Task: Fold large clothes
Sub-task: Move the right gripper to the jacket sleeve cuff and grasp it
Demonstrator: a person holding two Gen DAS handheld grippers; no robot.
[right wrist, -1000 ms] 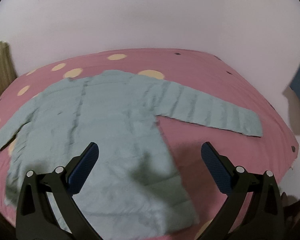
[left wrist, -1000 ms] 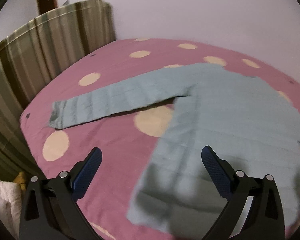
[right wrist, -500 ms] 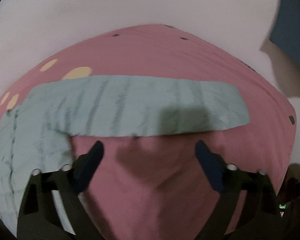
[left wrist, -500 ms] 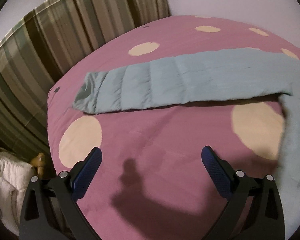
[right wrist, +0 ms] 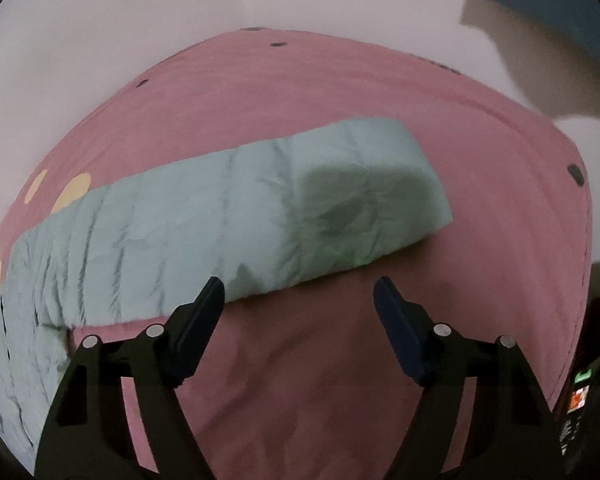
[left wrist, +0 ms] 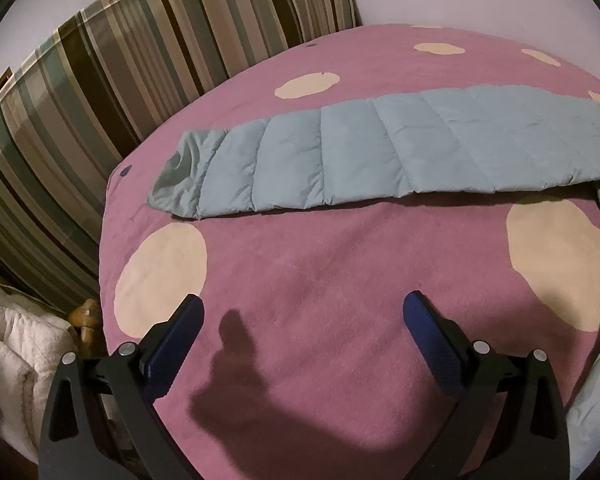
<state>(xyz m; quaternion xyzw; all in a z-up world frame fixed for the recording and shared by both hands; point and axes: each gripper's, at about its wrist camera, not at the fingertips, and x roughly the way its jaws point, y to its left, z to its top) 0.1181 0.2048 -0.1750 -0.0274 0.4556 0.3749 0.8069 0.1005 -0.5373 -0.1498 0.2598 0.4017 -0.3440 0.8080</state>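
Left wrist view: the left claw (left wrist: pixel 302 312) is hovering with its blue-padded fingers (left wrist: pixel 176 344) spread wide apart, gripping nothing, above the pink bed cover (left wrist: pixel 320 280) with cream dots. The light blue quilted jacket (left wrist: pixel 380 152) is lying on the bed, one sleeve stretching flat across the cover toward the bed's left edge, its cuff (left wrist: pixel 172 184) sitting near that edge. The jacket's body is showing only as a strip along the right rim of the picture. A striped curtain (left wrist: pixel 100 80) is hanging beyond the bed's left edge, and white bedding (left wrist: pixel 16 344) is lying low beside the near left corner. A shadow is falling on the cover between the fingers.

Right wrist view: the right claw (right wrist: pixel 298 292) is also standing apart and empty, low over the cover (right wrist: pixel 340 360). The jacket's other sleeve (right wrist: pixel 240 220) is lying flat just beyond its fingertips, the sleeve end pointing toward the bed's right edge, partly in shadow. At the lower right rim a small green and red label is showing, too blurred to read.
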